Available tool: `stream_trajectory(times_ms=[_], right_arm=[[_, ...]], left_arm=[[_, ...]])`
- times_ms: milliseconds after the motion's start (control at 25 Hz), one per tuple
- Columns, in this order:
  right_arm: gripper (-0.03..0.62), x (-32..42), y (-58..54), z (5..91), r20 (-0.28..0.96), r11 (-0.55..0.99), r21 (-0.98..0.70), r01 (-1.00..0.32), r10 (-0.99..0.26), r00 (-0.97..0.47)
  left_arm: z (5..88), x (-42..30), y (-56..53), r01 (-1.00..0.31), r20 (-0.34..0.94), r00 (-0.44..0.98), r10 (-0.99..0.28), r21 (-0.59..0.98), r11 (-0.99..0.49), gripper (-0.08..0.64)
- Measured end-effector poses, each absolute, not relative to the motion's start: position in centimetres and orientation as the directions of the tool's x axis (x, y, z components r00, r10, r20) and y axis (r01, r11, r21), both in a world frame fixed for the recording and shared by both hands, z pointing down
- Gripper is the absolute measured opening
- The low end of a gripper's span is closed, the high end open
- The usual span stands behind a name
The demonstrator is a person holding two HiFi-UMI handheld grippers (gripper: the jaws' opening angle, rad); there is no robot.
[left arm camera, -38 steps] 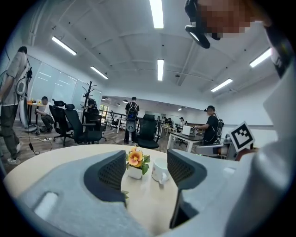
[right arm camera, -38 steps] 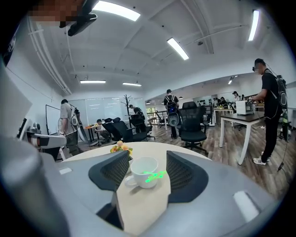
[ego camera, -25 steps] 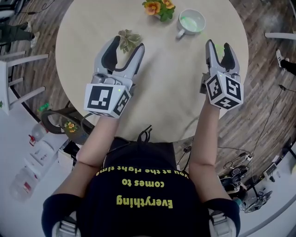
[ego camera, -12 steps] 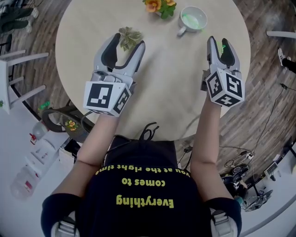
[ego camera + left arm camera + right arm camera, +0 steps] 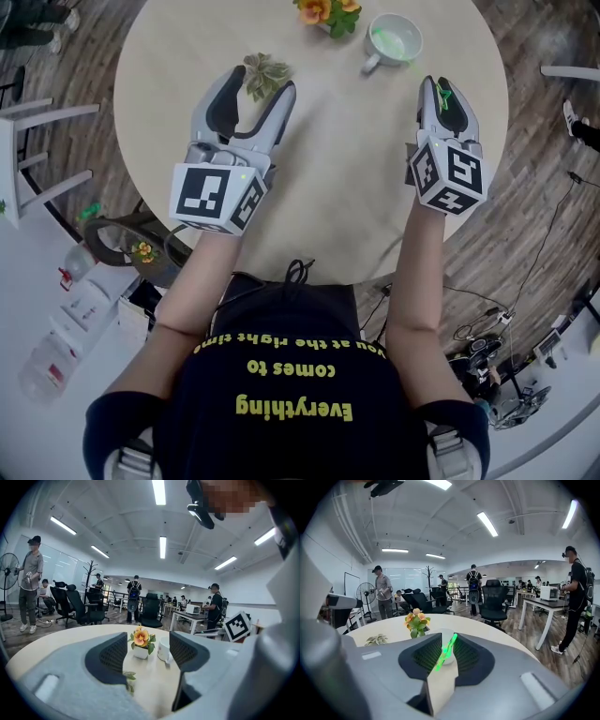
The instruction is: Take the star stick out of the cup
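A glowing green star stick (image 5: 444, 654) stands slanted between the jaws of my right gripper (image 5: 444, 94), which are closing on it; the pads sit close on either side, with thin gaps still showing. The same stick (image 5: 444, 97) shows at the jaw tips in the head view, right of the table's middle. The white cup (image 5: 392, 42) stands at the far side of the round table (image 5: 347, 178), ahead and left of that gripper, with a green tint inside. My left gripper (image 5: 255, 86) is open and empty, its tips at a small dried plant (image 5: 262, 73).
An orange flower in a small pot (image 5: 323, 14) stands at the table's far edge, left of the cup. White chairs (image 5: 37, 150) are at the left, cables (image 5: 487, 328) lie on the wood floor at the right. People and office chairs (image 5: 75, 604) fill the room beyond.
My right gripper's jaws have narrowed around the green stick and shifted slightly away from me. The left gripper has stayed where it was.
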State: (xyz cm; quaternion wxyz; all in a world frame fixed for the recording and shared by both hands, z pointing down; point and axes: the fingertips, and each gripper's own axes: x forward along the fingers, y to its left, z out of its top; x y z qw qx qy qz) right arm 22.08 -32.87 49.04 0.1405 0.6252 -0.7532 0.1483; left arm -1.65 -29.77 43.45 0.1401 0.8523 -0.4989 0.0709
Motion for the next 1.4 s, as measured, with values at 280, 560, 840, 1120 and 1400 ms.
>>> stream_trajectory(times_ms=[280, 560, 840, 1120, 1400], right_arm=[[0.067, 21.8, -32.6, 49.0, 0.416, 0.186, 0.005, -0.983, -0.894, -0.167], [0.031, 21.3, -32.2, 48.3, 0.412, 0.195, 0.022, -0.981, -0.895, -0.168], [0.030, 21.2, -31.3, 46.5, 0.389, 0.193, 0.034, -0.981, -0.906, -0.165], [0.029, 20.8, -29.6, 43.6, 0.346, 0.193, 0.047, -0.980, -0.923, -0.166], [0.029, 20.2, -27.3, 40.3, 0.303, 0.197, 0.061, -0.978, -0.938, -0.170]], left_arm=[[43.2, -2.2, -29.8, -0.875, 0.255, 0.483, -0.837, 0.170, -0.453, 0.282], [42.7, -2.8, -29.7, -0.880, 0.244, 0.473, -0.846, 0.169, -0.443, 0.282], [41.5, -3.2, -29.1, -0.884, 0.220, 0.466, -0.857, 0.161, -0.439, 0.281], [39.6, -3.6, -27.8, -0.888, 0.176, 0.458, -0.871, 0.146, -0.437, 0.212], [35.9, -3.5, -26.1, -0.875, 0.090, 0.478, -0.874, 0.136, -0.464, 0.069]])
